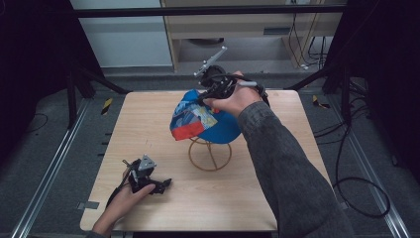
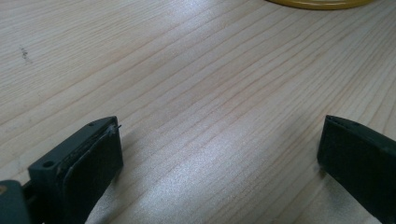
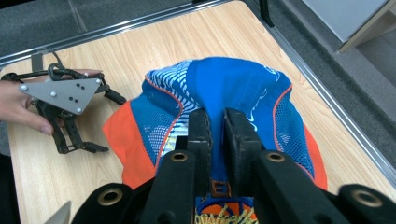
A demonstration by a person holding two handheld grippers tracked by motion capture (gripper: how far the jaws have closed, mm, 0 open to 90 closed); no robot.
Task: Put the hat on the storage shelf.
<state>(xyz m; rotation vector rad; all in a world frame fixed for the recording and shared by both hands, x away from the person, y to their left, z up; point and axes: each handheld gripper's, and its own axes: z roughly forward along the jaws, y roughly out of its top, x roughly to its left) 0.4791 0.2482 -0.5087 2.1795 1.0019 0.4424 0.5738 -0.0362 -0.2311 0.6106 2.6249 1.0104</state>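
The right claw (image 3: 215, 128) sits on the crown of the blue and orange cap (image 3: 243, 88), its two black jaws standing close together with a narrow ridge of the blue cloth rising between them; whether the pads press that fold or have slackened off it cannot be told from the right gripper view. The cap rests on top of a yellow wire stand (image 1: 210, 154) near the middle of the bench (image 1: 148, 119), directly under the right claw, its orange brim turned toward the left side of the bench. So the right hand (image 1: 236, 97) is the one on the cap, and any lift would go straight up off the stand.

The left claw (image 1: 159, 186) lies low on the bench well apart from the cap, toward the near left corner, jaws spread wide with bare wood between them. The rim of the stand's yellow foot shows just ahead of it.
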